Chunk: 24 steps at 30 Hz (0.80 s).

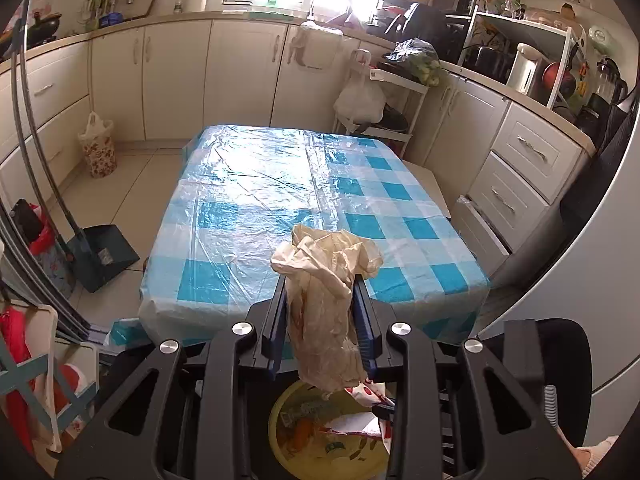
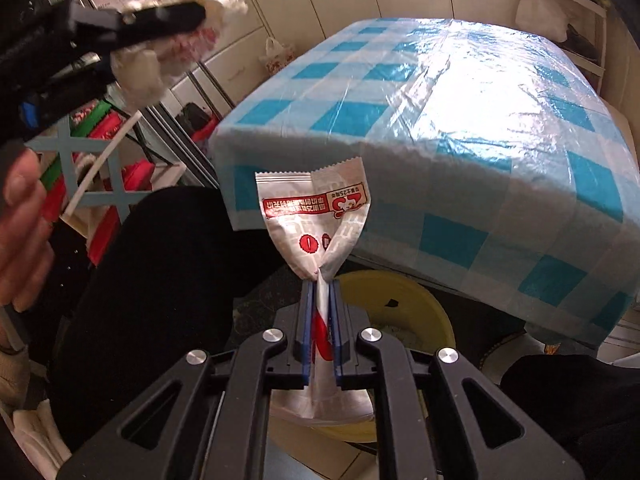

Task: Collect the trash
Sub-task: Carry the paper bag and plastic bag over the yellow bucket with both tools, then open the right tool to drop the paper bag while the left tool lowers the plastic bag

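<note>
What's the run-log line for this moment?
left gripper: shut on crumpled bag | right gripper: shut on snack wrapper | yellow bin: below both | table: no trash seen

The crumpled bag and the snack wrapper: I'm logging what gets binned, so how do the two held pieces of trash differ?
The crumpled plastic bag in the left gripper is cream and unprinted; the snack wrapper in the right gripper is white with red print.
The bag is a bulky wad that holds its gripper partly apart; the wrapper is thin, pinched nearly flat.
Both are gripped, with the yellow bin below them.
</note>
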Each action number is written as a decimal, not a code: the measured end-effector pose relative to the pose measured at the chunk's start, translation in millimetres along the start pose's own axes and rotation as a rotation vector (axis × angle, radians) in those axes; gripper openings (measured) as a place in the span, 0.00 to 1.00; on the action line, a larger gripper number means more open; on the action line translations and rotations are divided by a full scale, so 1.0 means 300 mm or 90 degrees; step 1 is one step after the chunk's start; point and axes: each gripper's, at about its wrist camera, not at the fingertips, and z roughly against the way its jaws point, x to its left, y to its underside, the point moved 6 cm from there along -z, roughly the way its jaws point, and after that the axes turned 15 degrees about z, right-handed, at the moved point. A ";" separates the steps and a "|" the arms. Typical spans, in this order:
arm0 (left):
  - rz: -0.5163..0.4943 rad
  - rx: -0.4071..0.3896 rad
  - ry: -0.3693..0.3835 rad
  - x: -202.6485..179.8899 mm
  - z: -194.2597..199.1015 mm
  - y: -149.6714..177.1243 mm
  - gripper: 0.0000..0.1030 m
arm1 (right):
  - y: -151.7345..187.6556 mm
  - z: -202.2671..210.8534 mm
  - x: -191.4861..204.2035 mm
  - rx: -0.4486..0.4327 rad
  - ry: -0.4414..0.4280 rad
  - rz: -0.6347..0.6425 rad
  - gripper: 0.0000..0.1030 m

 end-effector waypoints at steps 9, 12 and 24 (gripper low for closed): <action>0.006 0.000 0.008 0.003 0.044 0.041 0.28 | 0.052 -0.132 0.021 0.098 0.027 0.032 0.37; 0.006 0.007 0.007 0.011 0.044 0.061 0.28 | 0.056 -0.129 0.004 0.096 0.032 0.016 0.41; 0.014 0.110 0.008 0.078 -0.038 0.192 0.28 | 0.027 0.086 -0.129 -0.072 0.085 -0.108 0.58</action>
